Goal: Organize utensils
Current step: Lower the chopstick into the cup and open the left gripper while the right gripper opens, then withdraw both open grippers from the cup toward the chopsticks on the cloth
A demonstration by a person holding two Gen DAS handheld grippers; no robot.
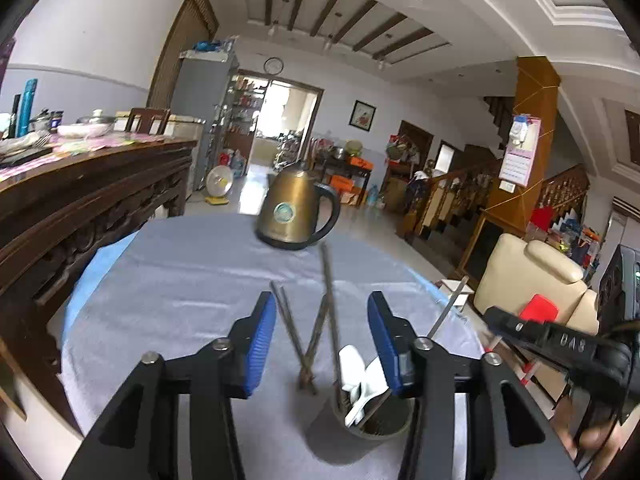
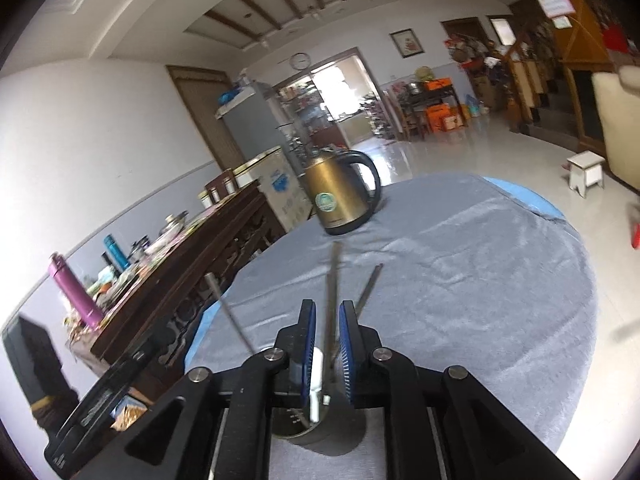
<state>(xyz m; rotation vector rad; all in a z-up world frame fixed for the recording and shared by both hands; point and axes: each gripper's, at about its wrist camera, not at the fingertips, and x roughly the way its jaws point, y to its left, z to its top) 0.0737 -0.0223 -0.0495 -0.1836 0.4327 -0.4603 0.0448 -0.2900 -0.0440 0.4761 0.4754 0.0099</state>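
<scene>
A dark round utensil cup (image 1: 374, 420) stands on the grey tablecloth (image 1: 180, 280), holding white spoons (image 1: 360, 376) and a chopstick. Several metal chopsticks (image 1: 296, 332) lie crossed on the cloth. My left gripper (image 1: 322, 336) is open above them, its blue pads on either side. In the right wrist view the cup (image 2: 304, 426) sits under my right gripper (image 2: 327, 340), whose jaws stand narrowly apart around an upright chopstick (image 2: 332, 292) and a white spoon handle (image 2: 316, 384). Whether the pads touch the chopstick is unclear.
A brass electric kettle (image 1: 294, 210) stands at the far side of the round table. A carved wooden sideboard (image 1: 80, 208) with bottles and dishes runs along the left. A cream armchair (image 1: 536, 280) is at the right. A small white stool (image 2: 586, 174) stands on the floor.
</scene>
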